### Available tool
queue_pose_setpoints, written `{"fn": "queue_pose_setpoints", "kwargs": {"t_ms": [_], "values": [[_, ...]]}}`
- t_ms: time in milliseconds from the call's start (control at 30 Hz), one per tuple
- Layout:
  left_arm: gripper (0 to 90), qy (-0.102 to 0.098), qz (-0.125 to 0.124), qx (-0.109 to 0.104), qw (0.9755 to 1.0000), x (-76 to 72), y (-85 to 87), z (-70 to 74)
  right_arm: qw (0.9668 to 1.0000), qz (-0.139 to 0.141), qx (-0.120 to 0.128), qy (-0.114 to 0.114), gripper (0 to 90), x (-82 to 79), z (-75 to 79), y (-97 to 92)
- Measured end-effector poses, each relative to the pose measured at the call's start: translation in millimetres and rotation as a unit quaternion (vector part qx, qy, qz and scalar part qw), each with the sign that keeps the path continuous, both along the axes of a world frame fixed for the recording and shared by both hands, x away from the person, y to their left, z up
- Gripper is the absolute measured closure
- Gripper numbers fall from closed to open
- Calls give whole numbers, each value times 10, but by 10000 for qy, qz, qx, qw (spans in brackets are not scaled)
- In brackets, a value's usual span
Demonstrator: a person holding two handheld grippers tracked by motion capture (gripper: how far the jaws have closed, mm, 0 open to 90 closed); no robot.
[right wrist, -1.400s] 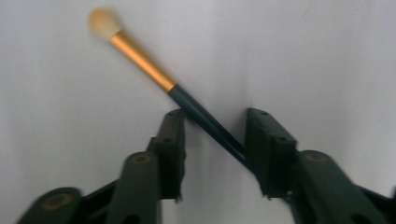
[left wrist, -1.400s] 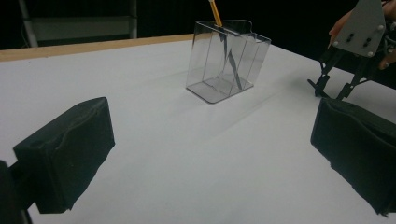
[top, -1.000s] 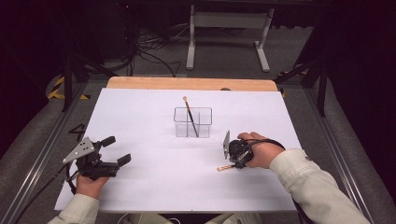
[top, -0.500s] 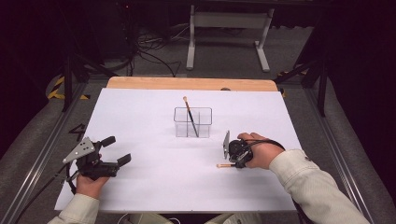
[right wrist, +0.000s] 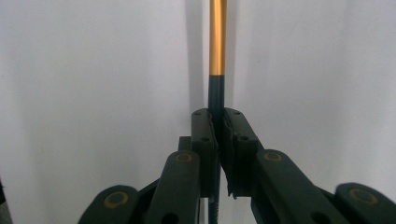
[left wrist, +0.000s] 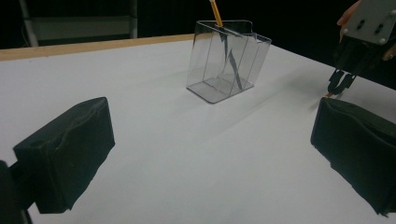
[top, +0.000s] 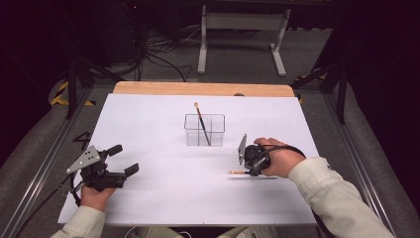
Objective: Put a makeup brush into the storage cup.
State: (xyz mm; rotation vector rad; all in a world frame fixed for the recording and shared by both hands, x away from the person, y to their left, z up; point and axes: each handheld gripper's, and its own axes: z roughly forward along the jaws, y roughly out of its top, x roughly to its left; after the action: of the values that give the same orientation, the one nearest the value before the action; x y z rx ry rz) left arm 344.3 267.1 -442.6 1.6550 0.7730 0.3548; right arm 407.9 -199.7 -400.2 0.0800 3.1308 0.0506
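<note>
We see a counter (top: 163, 198) covered by a white sheet, with a bare wooden strip along its far edge. Near the middle stands a clear plastic holder (top: 204, 130) divided into compartments. One brush (top: 202, 124) leans inside it, its pale tip rising above the far rim; in the left gripper view the same holder (left wrist: 227, 60) shows the brush (left wrist: 215, 10) with a golden ferrule projecting from the top.

The left gripper (top: 120, 159) sits at the near left of the counter, held in the left hand (top: 94, 194). Its jaws stand wide apart with nothing between them, and in the left gripper view they frame the holder from well apart.

The right gripper (top: 247, 171) lies low on the counter to the right of the holder, held in the right hand (top: 280, 158). Its jaws are closed on a second brush (top: 237, 172), which lies flat on the sheet and projects to the left of the jaws. In the right gripper view we see the right gripper (right wrist: 218, 122) clamping the dark handle of this brush (right wrist: 217, 37), whose golden ferrule extends away along the white surface.

A grey plate (top: 242, 148) stands on edge on the right gripper, on the side facing the holder.
</note>
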Motion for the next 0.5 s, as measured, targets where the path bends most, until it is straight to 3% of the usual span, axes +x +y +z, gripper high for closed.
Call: {"fn": "queue_pose_setpoints", "kwargs": {"t_ms": [300,500], "values": [[1,2,-1,8,10000,-1,-1,1,9990,-104,419,-146,841,-27,202,10],[1,-8,-2,5,10000,2,0,-1,9962,-210,799,-258,841,-35,361,7]]}}
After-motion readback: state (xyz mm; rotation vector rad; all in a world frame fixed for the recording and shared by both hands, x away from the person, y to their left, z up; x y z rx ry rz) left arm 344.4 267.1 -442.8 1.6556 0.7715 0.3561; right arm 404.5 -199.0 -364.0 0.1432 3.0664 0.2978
